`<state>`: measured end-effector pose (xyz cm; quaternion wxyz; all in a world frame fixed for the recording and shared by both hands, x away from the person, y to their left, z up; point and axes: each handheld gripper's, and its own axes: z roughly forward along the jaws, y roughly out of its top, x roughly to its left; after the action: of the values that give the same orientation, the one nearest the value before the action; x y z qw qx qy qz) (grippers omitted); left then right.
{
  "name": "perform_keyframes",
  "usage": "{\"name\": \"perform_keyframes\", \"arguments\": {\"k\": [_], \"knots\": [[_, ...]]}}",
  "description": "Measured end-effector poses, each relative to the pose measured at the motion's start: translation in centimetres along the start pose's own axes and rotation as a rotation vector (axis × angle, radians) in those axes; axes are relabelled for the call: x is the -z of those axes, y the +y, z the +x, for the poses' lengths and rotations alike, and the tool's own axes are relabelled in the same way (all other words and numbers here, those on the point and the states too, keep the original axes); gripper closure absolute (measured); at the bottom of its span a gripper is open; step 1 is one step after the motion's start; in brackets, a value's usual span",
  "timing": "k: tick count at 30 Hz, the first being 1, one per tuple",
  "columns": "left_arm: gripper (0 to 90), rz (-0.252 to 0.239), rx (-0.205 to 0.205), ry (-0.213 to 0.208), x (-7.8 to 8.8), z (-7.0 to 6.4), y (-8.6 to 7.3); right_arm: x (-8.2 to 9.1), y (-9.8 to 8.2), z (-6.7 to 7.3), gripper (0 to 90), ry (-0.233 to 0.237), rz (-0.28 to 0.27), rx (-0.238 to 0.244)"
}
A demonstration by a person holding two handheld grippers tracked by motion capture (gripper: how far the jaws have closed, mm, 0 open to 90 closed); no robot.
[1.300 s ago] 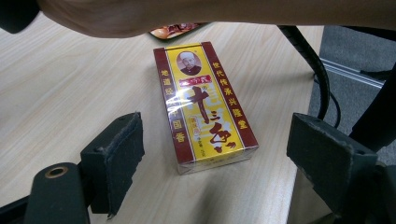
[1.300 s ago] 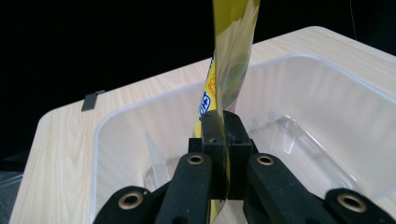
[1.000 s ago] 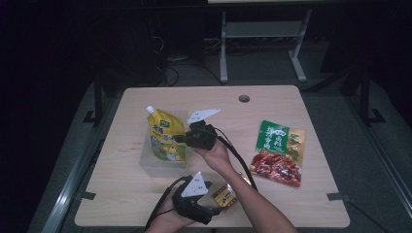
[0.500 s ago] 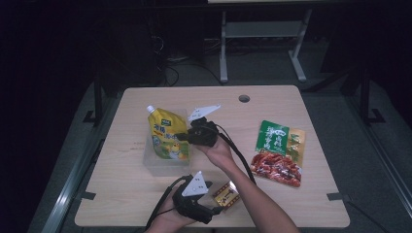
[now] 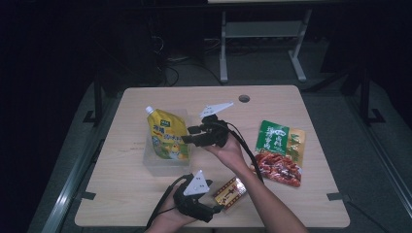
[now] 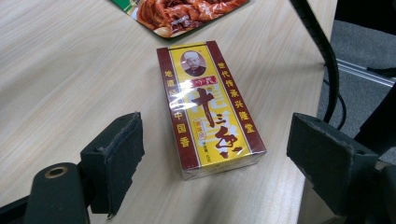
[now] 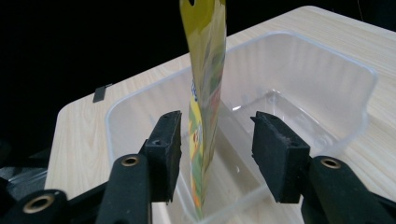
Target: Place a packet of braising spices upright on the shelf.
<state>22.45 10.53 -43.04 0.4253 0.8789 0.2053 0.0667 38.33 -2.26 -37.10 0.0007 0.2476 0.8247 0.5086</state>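
Our right gripper (image 7: 212, 149) has just been opening; the yellow pouch (image 7: 203, 93) stands edge-on between its parted pads, unclamped, inside the clear tub (image 7: 327, 79). Our left gripper (image 6: 215, 158) gapes around the seasoning box (image 6: 210, 107), not touching it.

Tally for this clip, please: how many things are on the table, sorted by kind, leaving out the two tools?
Yellow stand-up spout pouch: 1
Flat green-and-red snack packet with food photo: 1
Small yellow-and-maroon cardboard box: 1
Clear plastic rectangular tub, with the pouch standing in it: 1
Total: 4
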Motion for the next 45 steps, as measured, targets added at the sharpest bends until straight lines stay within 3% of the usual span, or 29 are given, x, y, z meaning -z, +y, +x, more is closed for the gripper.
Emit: {"name": "perform_keyframes", "arguments": {"k": [8, 16, 23, 33, 41, 45], "knots": [[17.8, 0.024, -0.014, 0.010, -0.4, -0.3, 0.1, 2.5, -0.8, 0.3, 45.1, -0.020, 0.021, -0.003], [17.8, 0.075, -0.038, 0.017, -1.7, -0.8, 0.2, 6.0, -2.5, 0.3, 41.2, -0.092, 0.033, -0.009], [17.6, 0.122, -0.058, 0.057, -2.8, -1.3, -0.1, 8.3, -4.9, -0.1, 39.9, -0.136, 0.047, -0.041], [17.8, 0.167, -0.063, 0.080, -4.2, -1.3, -0.4, 10.8, -8.2, -0.2, 35.9, -0.195, 0.057, -0.091], [25.2, 0.189, -0.071, 0.073, -4.6, -1.3, -0.3, 12.7, -10.8, 0.0, 34.1, -0.238, 0.047, -0.150], [30.3, 0.195, -0.054, 0.072, -4.6, -1.0, -0.2, 13.3, -12.2, 0.1, 33.0, -0.259, 0.046, -0.157]]}}
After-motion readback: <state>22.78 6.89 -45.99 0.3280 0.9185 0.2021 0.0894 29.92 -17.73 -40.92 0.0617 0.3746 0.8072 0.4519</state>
